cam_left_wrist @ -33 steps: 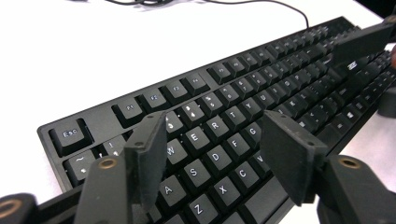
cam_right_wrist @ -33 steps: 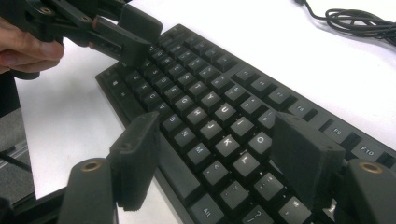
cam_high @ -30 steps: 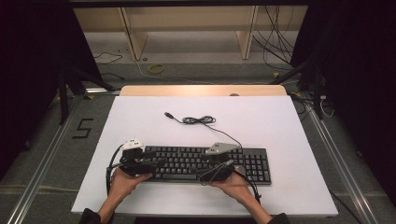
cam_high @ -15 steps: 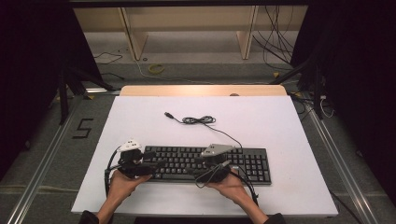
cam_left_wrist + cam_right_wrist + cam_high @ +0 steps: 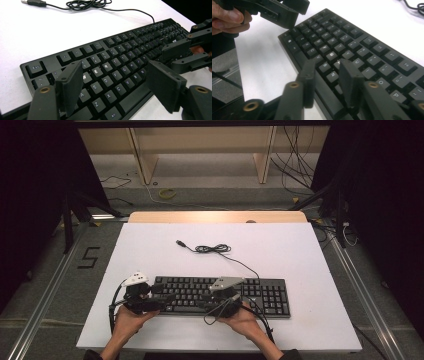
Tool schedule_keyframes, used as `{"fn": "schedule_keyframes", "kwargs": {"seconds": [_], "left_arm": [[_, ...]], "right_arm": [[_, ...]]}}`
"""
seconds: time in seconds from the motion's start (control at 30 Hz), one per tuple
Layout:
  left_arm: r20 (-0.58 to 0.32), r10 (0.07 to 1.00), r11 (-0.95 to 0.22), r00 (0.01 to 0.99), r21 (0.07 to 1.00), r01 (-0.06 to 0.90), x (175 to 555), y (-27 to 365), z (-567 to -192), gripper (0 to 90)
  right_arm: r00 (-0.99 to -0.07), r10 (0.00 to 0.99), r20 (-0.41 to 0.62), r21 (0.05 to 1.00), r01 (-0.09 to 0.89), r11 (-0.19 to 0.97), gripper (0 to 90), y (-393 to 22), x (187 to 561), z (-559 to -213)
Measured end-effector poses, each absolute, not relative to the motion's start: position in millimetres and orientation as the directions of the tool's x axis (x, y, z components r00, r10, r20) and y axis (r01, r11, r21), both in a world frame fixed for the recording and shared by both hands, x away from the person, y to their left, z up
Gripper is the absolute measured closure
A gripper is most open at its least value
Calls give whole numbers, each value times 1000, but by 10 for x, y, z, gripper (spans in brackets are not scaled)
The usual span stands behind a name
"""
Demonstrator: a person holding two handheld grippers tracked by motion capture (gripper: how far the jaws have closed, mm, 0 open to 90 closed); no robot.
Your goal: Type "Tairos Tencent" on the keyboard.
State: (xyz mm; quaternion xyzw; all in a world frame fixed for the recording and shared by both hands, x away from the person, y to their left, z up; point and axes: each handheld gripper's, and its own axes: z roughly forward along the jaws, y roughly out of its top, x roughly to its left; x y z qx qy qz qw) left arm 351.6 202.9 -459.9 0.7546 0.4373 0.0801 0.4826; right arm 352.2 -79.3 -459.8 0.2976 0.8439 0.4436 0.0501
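**A:** Where does everything sit, biggest thing first?

**B:** The white rectangular tabletop (image 5: 300, 255) carries a black full-size plastic keyboard (image 5: 265, 295) near the person's edge. Its long axis runs left to right across the high view, parallel to that edge. Its thin black cable with a USB plug (image 5: 215, 249) trails off toward the far side, coiled loosely in the middle of the tabletop.

**A:** And the hands?

**B:** Both are at the keyboard's near long edge. The left gripper (image 5: 159, 301) is at the left end, over the letter keys beside the Esc corner. The right gripper (image 5: 207, 304) is near the middle, by the space bar. The number pad end at the right has neither hand close to it.

**A:** How do the jaws stand?

**B:** The left jaws are wide apart; in the left gripper view (image 5: 115, 85) keys show plainly between the two pads, and nothing is pinched. They have just been opening a little further. The right jaws (image 5: 325, 82) have just been closing and now stand at a narrower gap, straddling the front lip of the keyboard near the B and N keys. I cannot tell whether the pads actually press on it.

**A:** So what does the coming move turn on?

**B:** I'd judge it to be that front edge: it lies crosswise to both pairs of jaws, just ahead and beneath them, and the right pair is nearer to gripping it.
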Motion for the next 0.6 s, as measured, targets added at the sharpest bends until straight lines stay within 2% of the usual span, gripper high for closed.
{"fn": "schedule_keyframes", "kwargs": {"seconds": [0.27,0.6], "left_arm": [[-301,732,-151,611,803,577,3488,2055,-4603,295],[-303,729,-150,613,804,575,3454,2079,-4607,295]], "right_arm": [[-822,541,178,769,459,444,828,-739,3506,-4629],[-820,549,160,752,462,470,873,-692,3514,-4704]]}}
